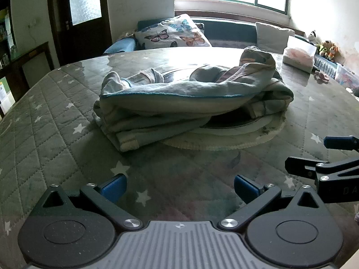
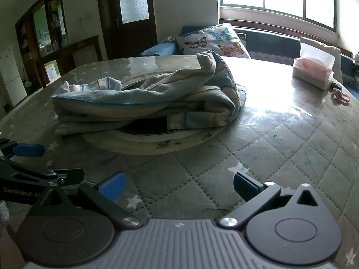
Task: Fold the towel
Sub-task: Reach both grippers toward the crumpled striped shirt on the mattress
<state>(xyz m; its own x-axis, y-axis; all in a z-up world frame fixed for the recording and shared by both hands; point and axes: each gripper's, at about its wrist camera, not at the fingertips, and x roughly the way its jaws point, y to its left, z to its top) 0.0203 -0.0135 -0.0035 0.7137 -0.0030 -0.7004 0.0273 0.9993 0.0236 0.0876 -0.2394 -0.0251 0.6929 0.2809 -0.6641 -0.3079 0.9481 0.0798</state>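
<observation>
A crumpled pale blue towel point(image 1: 193, 98) with a teal hem lies heaped on a round turntable point(image 1: 235, 139) in the middle of the table. The same towel point(image 2: 145, 105) fills the centre of the right wrist view. My left gripper point(image 1: 179, 187) is open, low over the quilted cloth, a short way in front of the towel with nothing between its blue pads. My right gripper point(image 2: 178, 185) is open too and holds nothing. Each gripper shows in the other's view: the right gripper point(image 1: 314, 154) at the right edge, the left gripper point(image 2: 47, 159) at the left edge.
A grey quilted star-print cover point(image 1: 51, 121) under clear plastic covers the table. A tissue pack point(image 2: 313, 71) and a small pink object point(image 2: 341, 96) sit at the far right. Behind the table are a bench with a butterfly cushion point(image 1: 172, 32), a window and a dark door point(image 1: 83, 18).
</observation>
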